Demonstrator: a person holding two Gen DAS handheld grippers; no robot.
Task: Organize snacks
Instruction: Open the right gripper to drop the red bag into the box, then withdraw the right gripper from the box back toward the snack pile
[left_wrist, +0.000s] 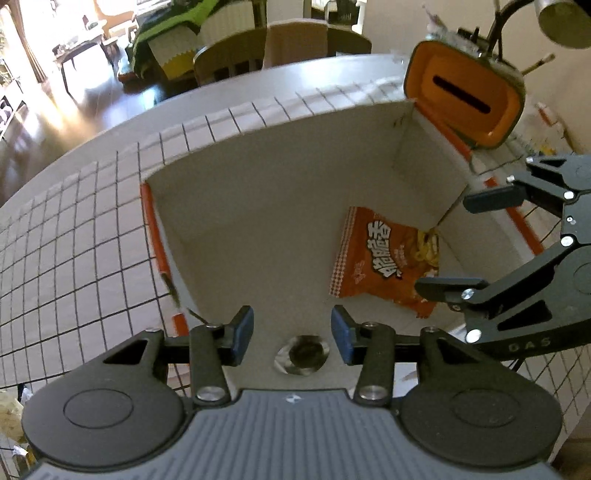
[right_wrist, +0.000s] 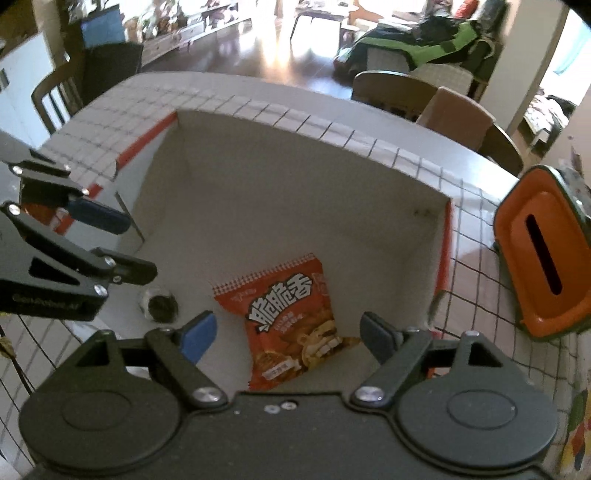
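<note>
We look down into an open white cardboard box (left_wrist: 258, 206) that stands on a table (left_wrist: 74, 236) covered with a grid-patterned cloth. On the box floor lies 1 orange snack bag (right_wrist: 291, 325) with bold white characters, flat and face up, near the box's right wall in the left wrist view. Beside it on the same floor sits 1 small round item in clear wrap (left_wrist: 303, 355) with a dark middle; we cannot tell what it is. The 2 items lie apart, not touching.

Our left hand-held gripper (left_wrist: 291, 334) hangs above the box with its blue-padded jaws parted at a moderate gap and nothing between them; the small round item shows on the floor directly below that gap. Our right hand-held gripper (right_wrist: 288, 338) also points down into the box, its jaws spread wide and empty, with the snack bag lying on the floor beneath the gap, clear of both pads.

An orange tissue box holder (right_wrist: 543, 254) with a dark slot stands on the table just outside the box's right wall. Wooden chairs (right_wrist: 391, 88) stand beyond the table's far edge.
</note>
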